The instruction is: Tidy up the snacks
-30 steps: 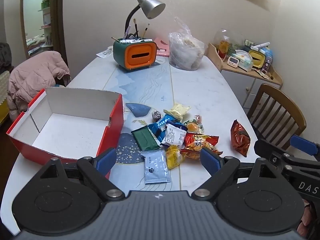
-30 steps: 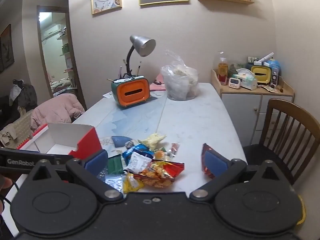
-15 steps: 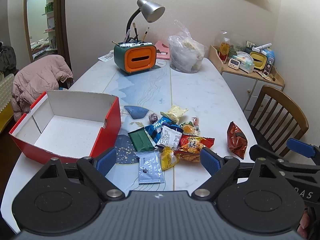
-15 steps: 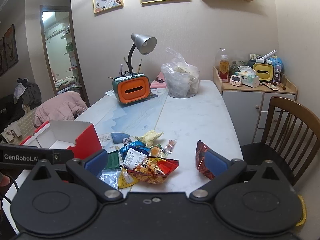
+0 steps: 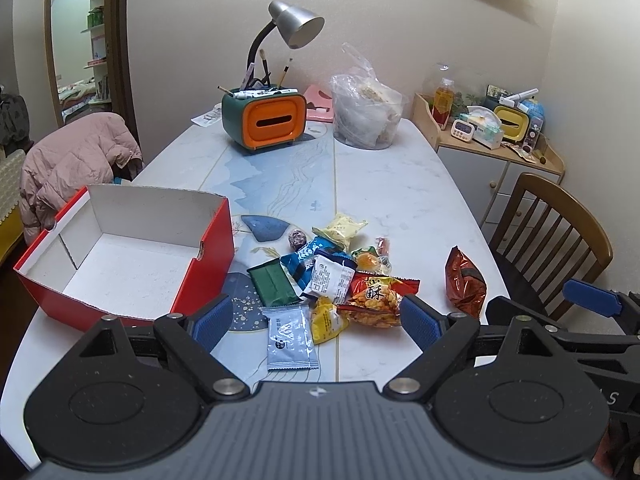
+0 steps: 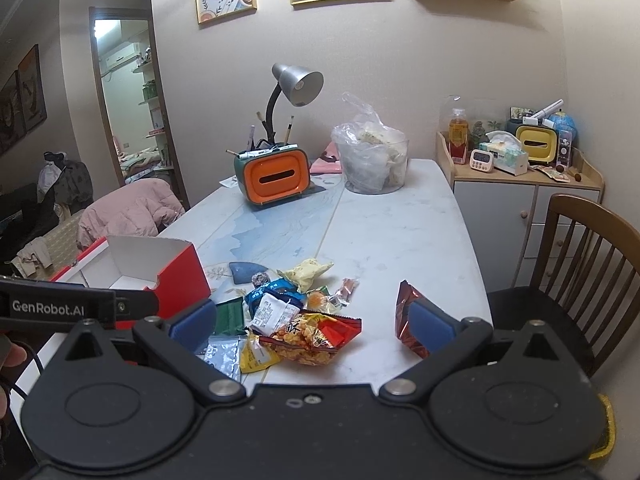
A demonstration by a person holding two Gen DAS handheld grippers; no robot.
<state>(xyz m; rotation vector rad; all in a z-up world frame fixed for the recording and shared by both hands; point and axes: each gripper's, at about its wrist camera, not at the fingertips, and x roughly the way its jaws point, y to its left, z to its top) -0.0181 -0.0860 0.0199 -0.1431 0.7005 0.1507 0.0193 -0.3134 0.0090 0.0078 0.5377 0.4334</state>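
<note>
A pile of small snack packets (image 5: pixel 332 276) lies on the marble table (image 5: pixel 400 184), also in the right wrist view (image 6: pixel 296 312). A light blue packet (image 5: pixel 290 338) lies nearest, with a green one (image 5: pixel 274 284) behind it. A red-brown bag (image 5: pixel 464 280) stands apart to the right (image 6: pixel 404 316). An open, empty red box (image 5: pixel 120 256) sits left of the pile (image 6: pixel 160 272). My left gripper (image 5: pixel 316 320) is open and empty above the table's near edge. My right gripper (image 6: pixel 312 322) is open and empty, to the right of the left one.
An orange-and-green tissue box with pens (image 5: pixel 268 120), a grey desk lamp (image 5: pixel 296 24) and a clear bag of food (image 5: pixel 368 116) stand at the table's far end. A wooden chair (image 5: pixel 552 236) is at the right, a pink jacket on a chair (image 5: pixel 72 160) at the left.
Both grippers have drawn back and up a little, so the pile looks slightly farther. Nothing on the table has moved.
</note>
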